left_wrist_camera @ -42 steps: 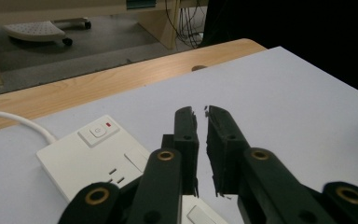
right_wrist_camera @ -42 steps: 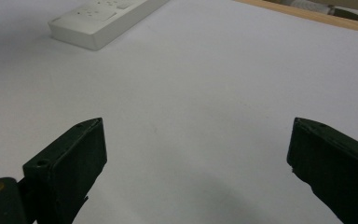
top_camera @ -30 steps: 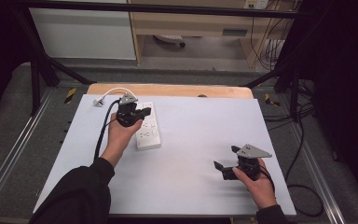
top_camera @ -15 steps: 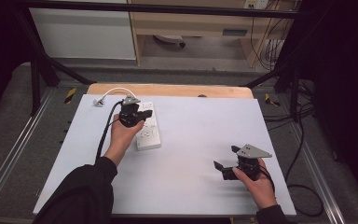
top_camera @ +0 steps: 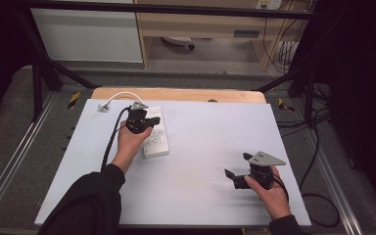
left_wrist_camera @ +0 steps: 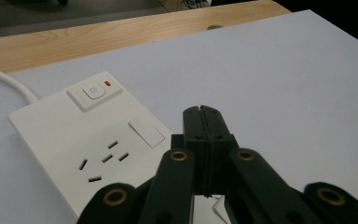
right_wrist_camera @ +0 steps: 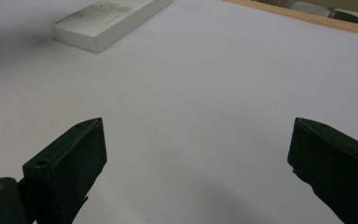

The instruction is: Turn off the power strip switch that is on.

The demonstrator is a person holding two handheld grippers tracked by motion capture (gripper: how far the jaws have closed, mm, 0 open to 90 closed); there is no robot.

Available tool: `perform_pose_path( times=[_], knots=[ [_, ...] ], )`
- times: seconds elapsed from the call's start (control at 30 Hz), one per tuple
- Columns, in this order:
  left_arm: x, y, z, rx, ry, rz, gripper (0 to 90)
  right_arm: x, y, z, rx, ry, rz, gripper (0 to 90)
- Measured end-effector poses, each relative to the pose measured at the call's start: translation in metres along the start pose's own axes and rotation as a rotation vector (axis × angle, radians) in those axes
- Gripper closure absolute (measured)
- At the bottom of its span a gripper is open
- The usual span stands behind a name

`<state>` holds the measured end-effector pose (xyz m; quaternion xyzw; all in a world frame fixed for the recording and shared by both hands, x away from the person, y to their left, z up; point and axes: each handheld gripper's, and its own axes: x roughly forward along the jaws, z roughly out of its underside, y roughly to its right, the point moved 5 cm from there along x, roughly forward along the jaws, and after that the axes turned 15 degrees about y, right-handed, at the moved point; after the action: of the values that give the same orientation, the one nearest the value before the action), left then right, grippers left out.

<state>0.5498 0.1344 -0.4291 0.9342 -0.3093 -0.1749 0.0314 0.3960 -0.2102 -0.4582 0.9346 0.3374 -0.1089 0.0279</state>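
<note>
**Left gripper clenched over power strip, right gripper wide and idle**

Left hand (top_camera: 129,142) reached forward from a dark sleeve, forearm angled toward the far left of the table (top_camera: 205,147). Left gripper (top_camera: 149,122) sat over the white power strip (top_camera: 155,137), jaws pressed together with nothing between them. In the left gripper view the closed tips (left_wrist_camera: 200,114) stood just above the strip's (left_wrist_camera: 74,140) top face. From that gripper: a socket (left_wrist_camera: 102,161) to the lower left, a blank rectangular tab (left_wrist_camera: 146,132) just left of the tips, and the power button (left_wrist_camera: 93,92) with a small red indicator (left_wrist_camera: 107,84) farther ahead and left. White cord (left_wrist_camera: 7,84) left the strip's far end to the left, ending in a plug (top_camera: 103,106) near the table's far-left corner.

Right hand (top_camera: 269,188) rested near the table's near right edge, well apart from the strip. Right gripper (top_camera: 235,171), grey plate on top, pointed left with jaws spread wide and empty. In the right gripper view, only bare white surface lay between the jaws; the strip (right_wrist_camera: 112,21) was far ahead to the left. Nothing stood between either gripper and the strip.

Wooden strip (top_camera: 176,94) ran along the table's far edge.
</note>
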Motion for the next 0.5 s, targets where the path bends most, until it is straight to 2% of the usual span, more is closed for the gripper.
perform_pose_path(
  times=[0.5],
  knots=[
    [0.0051, 0.002, 0.0082, 0.013, -0.039, 0.007, 89.9, 0.0006, -0.0003, 0.0003, -0.001, -0.003, -0.001, 4.9]
  ],
)
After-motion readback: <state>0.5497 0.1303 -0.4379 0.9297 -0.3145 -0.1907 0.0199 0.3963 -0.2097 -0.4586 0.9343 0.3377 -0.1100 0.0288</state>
